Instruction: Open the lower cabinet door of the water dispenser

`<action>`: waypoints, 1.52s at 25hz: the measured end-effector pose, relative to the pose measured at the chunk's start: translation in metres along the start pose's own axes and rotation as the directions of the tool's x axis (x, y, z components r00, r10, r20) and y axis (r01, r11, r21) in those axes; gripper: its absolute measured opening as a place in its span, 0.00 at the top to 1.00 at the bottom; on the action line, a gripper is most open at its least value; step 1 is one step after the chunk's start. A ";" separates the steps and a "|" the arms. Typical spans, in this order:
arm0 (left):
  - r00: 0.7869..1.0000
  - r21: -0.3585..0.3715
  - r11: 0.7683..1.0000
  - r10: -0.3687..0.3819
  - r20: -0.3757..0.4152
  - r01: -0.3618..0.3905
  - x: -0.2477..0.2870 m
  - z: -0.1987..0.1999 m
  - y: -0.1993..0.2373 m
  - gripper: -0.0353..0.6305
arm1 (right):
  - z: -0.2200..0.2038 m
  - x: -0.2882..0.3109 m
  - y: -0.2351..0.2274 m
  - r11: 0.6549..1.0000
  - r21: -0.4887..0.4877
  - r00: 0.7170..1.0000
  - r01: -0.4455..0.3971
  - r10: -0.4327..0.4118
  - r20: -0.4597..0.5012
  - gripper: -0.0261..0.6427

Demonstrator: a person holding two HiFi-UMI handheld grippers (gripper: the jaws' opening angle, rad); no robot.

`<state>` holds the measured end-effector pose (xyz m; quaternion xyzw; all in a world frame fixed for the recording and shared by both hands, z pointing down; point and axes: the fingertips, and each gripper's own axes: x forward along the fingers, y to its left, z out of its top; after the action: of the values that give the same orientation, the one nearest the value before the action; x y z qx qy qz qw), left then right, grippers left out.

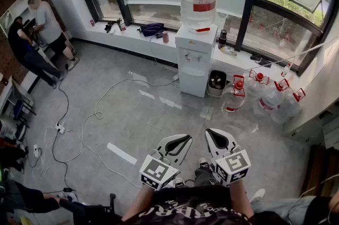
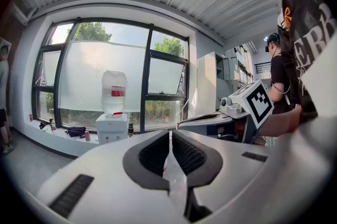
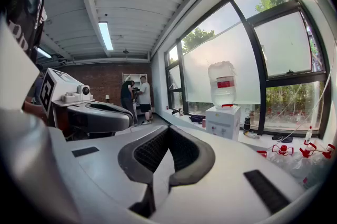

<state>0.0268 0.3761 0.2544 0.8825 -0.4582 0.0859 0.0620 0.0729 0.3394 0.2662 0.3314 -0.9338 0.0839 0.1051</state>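
Note:
The white water dispenser [image 1: 194,57] stands against the window wall with a large clear bottle on top. Its lower cabinet door [image 1: 193,82] is closed. It also shows far off in the left gripper view, as the dispenser [image 2: 112,128], and in the right gripper view, as the dispenser [image 3: 223,122]. My left gripper [image 1: 180,141] and right gripper [image 1: 214,137] are held side by side near my body, well short of the dispenser, both pointing toward it. The left gripper [image 2: 169,137] and the right gripper [image 3: 167,132] are both shut with nothing between their jaws.
Several water jugs with red caps [image 1: 265,94] and a black bin [image 1: 216,81] sit right of the dispenser. White cables [image 1: 95,113] and a power strip [image 1: 60,127] trail over the grey floor at left. Two people [image 1: 42,33] stand far left.

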 end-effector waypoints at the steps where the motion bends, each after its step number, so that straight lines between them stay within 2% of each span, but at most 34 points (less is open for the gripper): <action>1: 1.000 0.000 1.000 -0.003 0.003 0.003 -0.002 0.000 0.000 0.91 | 0.000 0.000 0.003 1.000 -0.002 1.000 0.000 0.000 -0.001 0.94; 6: 1.000 0.010 1.000 -0.008 0.014 0.008 -0.016 -0.001 0.001 0.91 | -0.001 0.000 0.019 1.000 -0.006 1.000 -0.006 0.006 0.009 0.94; 11: 1.000 0.015 1.000 -0.012 0.025 0.011 -0.032 -0.007 0.001 0.91 | -0.005 -0.001 0.036 0.999 0.030 0.999 -0.023 0.021 0.045 0.94; 17: 0.999 0.009 1.000 -0.003 0.032 0.002 -0.054 -0.016 0.006 0.91 | -0.015 -0.005 0.058 0.999 0.040 0.999 -0.011 0.010 0.033 0.94; 26: 0.999 -0.040 0.999 -0.008 0.035 0.010 -0.045 -0.024 0.020 0.91 | -0.019 0.005 0.043 0.998 0.056 1.000 0.005 -0.005 -0.005 0.94; 32: 1.000 -0.067 0.997 0.029 0.003 -0.029 -0.030 -0.034 0.054 0.91 | -0.022 0.048 0.030 0.996 0.074 0.998 -0.052 0.055 -0.036 0.94; 38: 0.997 -0.080 0.994 0.079 -0.016 -0.080 0.013 -0.031 0.121 0.91 | -0.012 0.115 -0.015 0.994 0.077 0.995 -0.079 0.083 -0.051 0.94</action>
<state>-0.0678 0.3020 0.2908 0.8599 -0.4956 0.0753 0.0969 -0.0027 0.2613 0.3081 0.2946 -0.9395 0.1320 0.1145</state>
